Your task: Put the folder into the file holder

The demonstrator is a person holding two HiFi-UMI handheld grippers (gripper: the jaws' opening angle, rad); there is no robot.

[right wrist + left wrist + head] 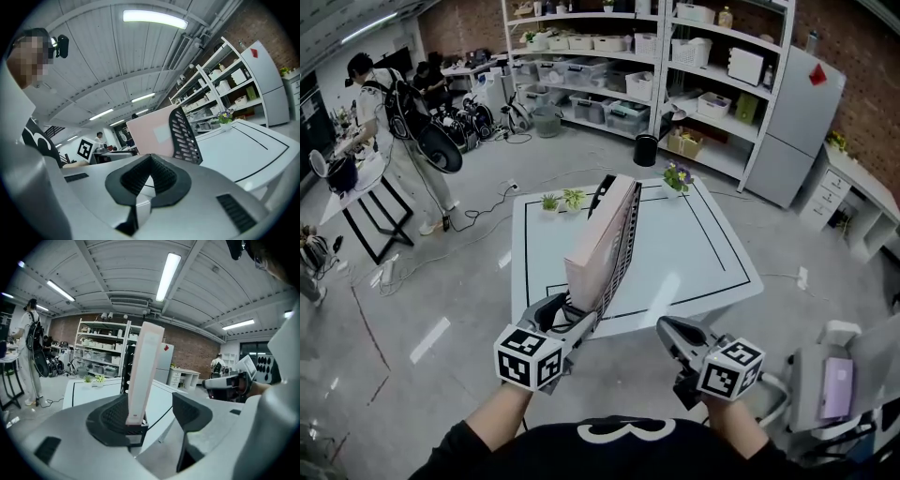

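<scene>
A pink folder [598,246] stands upright inside a black mesh file holder [628,234] on the near left part of the white table [694,244]. My left gripper [567,314] is at the table's front edge, by the folder's near lower corner. In the left gripper view its jaws [154,408] are wide open; the folder [145,366] rises edge-on just beyond them, close to the left pad, with no grip on it. My right gripper [666,328] hangs off the table's front edge to the right of the holder, shut and empty [150,161], with the folder [152,133] and holder [185,136] ahead to its left.
Two small green plants [561,200] and a flower pot [678,178] stand along the table's far edge. Storage shelves [628,56] and a fridge [806,122] line the back wall. People work at a table at the far left [394,131]. A grey machine [834,384] is at my right.
</scene>
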